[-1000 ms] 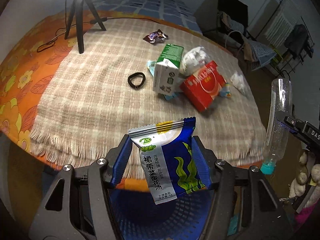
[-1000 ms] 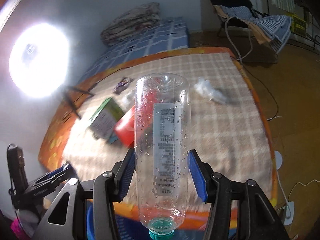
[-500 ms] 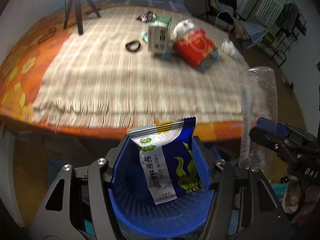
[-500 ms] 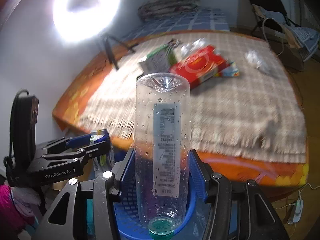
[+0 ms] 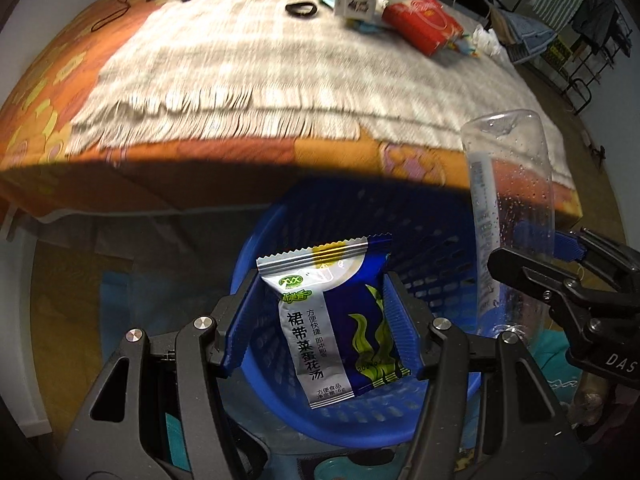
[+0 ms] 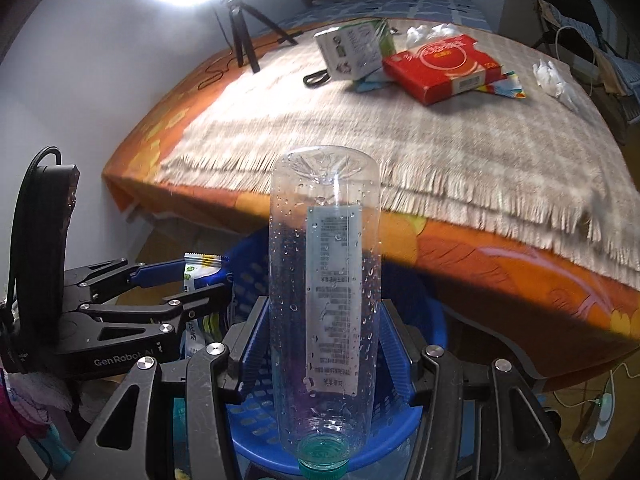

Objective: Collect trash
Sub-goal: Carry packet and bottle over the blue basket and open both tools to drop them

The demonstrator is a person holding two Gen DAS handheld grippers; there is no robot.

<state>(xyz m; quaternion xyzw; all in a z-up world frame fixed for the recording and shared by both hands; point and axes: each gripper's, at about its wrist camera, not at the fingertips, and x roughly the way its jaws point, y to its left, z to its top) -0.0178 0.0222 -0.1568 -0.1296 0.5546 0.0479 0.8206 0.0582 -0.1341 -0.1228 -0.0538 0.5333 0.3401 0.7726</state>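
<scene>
- The left gripper [image 5: 326, 322] pinches a blue and silver soup packet [image 5: 334, 320] by its sides, low in the centre of the left wrist view, over the blue basket [image 5: 436, 236].
- The right gripper [image 6: 320, 354] clamps a clear plastic bottle [image 6: 326, 280], cap down, over the same basket.
- At the top of both views, a red box [image 6: 442, 64], a white carton [image 6: 352, 50] and crumpled tissue [image 6: 554, 76] lie on the plaid blanket [image 6: 400, 136] on the bed.

"genrobot" – left gripper [image 6: 208, 280], "das" – right gripper [image 5: 560, 256]
</scene>
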